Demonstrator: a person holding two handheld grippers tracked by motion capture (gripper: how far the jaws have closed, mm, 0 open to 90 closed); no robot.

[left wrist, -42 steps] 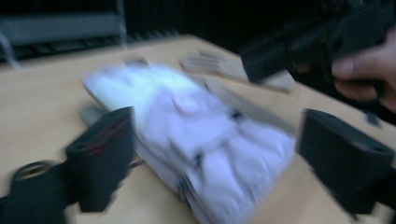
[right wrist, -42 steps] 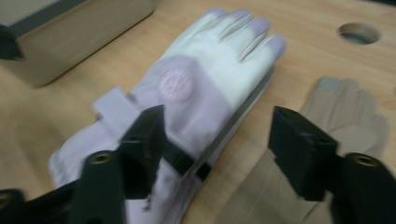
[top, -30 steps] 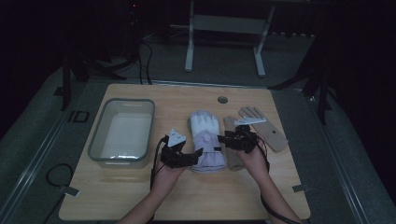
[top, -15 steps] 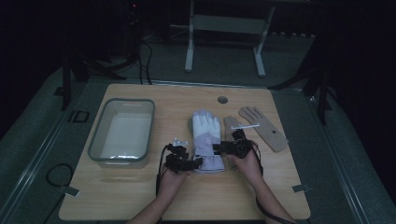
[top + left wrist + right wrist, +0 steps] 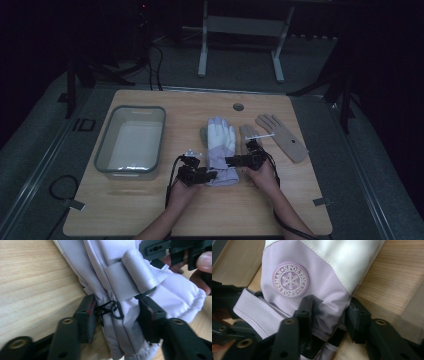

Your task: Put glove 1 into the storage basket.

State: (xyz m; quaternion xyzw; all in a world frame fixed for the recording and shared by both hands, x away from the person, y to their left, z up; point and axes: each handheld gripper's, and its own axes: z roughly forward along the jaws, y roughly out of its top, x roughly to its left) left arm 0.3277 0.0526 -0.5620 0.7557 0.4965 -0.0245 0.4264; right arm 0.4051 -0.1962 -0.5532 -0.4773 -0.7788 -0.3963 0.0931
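Note:
A white and lilac winter glove (image 5: pixel 220 145) lies flat in the middle of the wooden table (image 5: pixel 150 210), fingers pointing away, cuff toward me. My left gripper (image 5: pixel 212 175) sits at the cuff's left edge. In the left gripper view its jaws have just been closing, and the left gripper (image 5: pixel 117 312) pinches the gathered cuff fabric (image 5: pixel 125 335) beside a black clip ring (image 5: pixel 115 310). My right gripper (image 5: pixel 231 161) is at the cuff's right edge. Its jaws have just been closing too, and the right gripper (image 5: pixel 330 312) squeezes the lilac edge below the snowflake badge (image 5: pixel 290 280).
A clear plastic bin (image 5: pixel 105 145) stands left of the glove. A tan hand-shaped form (image 5: pixel 282 136) lies to the right, with a second tan piece (image 5: pixel 246 132) just behind my right gripper. A round hole (image 5: pixel 238 106) sits near the table's far edge.
Both grippers came down onto the glove's cuff from either side, and their jaws narrowed onto the fabric. The glove has stayed in place.

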